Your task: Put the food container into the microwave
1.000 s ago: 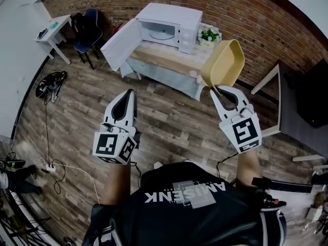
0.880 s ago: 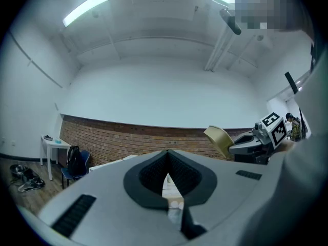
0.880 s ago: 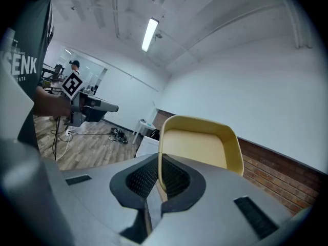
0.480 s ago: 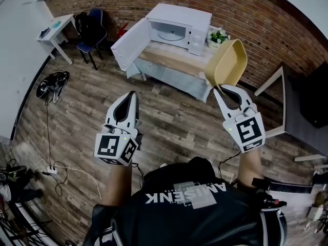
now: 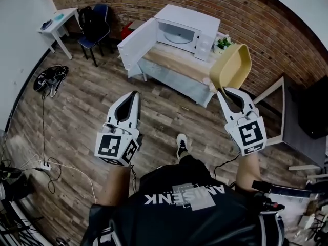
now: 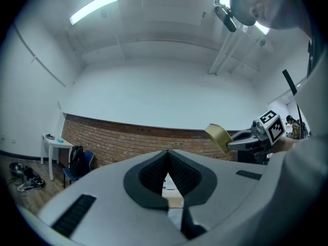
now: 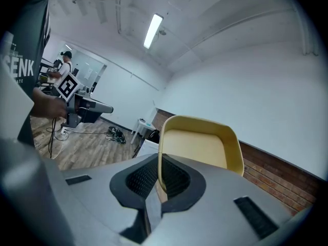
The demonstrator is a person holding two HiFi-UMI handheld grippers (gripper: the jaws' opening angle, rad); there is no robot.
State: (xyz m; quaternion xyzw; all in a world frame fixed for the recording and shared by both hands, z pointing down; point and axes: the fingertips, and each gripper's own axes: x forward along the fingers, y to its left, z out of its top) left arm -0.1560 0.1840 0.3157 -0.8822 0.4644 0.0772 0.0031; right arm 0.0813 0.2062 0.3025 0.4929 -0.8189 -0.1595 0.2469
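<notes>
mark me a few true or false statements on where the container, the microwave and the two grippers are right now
1. The microwave has its door open. True.
2. The food container sits inside the microwave. False: the right gripper holds it by its rim in the air, short of the microwave.
3. The left gripper is empty. True: its jaws are together on nothing.
4. The food container is blue. False: it is yellow.
5. The microwave stands on the floor. False: it stands on a table by the brick wall.
</notes>
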